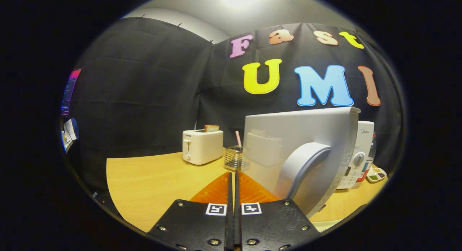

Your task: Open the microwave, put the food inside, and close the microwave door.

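Microwave door (299, 150) swung open, hand-held gripper (232, 178) closed

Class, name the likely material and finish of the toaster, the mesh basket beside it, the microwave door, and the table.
Toaster: probably plastic, glossy white, soft highlights.
Basket: metal wire, a see-through grid with a grey sheen.
Microwave door, swung open: smooth pale casing, plastic or painted metal; its handle looks moulded.
Table: light wood or laminate, matt.
The claw is shut, holding nothing.
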`<state>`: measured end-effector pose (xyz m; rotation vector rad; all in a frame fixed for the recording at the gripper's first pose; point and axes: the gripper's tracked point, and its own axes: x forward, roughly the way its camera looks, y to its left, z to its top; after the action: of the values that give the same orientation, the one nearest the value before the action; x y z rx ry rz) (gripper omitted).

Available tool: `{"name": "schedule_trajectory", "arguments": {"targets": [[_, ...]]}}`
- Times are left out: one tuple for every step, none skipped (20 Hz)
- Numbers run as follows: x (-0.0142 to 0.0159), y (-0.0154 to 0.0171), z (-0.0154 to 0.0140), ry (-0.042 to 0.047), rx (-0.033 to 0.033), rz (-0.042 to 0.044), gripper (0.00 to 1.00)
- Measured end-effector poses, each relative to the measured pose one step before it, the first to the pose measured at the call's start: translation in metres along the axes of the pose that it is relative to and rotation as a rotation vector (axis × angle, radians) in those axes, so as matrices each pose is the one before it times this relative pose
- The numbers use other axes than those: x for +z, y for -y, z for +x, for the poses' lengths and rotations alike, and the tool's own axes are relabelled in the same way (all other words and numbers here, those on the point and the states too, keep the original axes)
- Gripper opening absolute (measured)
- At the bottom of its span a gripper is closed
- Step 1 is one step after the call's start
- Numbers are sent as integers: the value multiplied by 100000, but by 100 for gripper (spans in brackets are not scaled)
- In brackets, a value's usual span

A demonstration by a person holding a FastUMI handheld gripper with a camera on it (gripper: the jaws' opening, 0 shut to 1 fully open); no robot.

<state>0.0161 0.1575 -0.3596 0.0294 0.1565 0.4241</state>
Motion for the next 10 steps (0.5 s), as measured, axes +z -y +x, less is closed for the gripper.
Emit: {"name": "schedule_trajectory", "arguments": {"targets": [[-72,1060,49,-769,-1184,839,1],[0,960,44,-580,-1491,502,1],[258,1026,92,62,-1877,-568,1],[301,1158,18,248,-2316,-1048,1],[484,1096,34,624,-1877,-596,1],[369,888,195,221,-1388,-138,1],[342,1093,150,228,-1870,123,1],[235,1335,266,-78,-2326,-111,1],[150,1271,182,-237,-2355,384,1],[109,943,365,-507,-1678,719,1]]}}
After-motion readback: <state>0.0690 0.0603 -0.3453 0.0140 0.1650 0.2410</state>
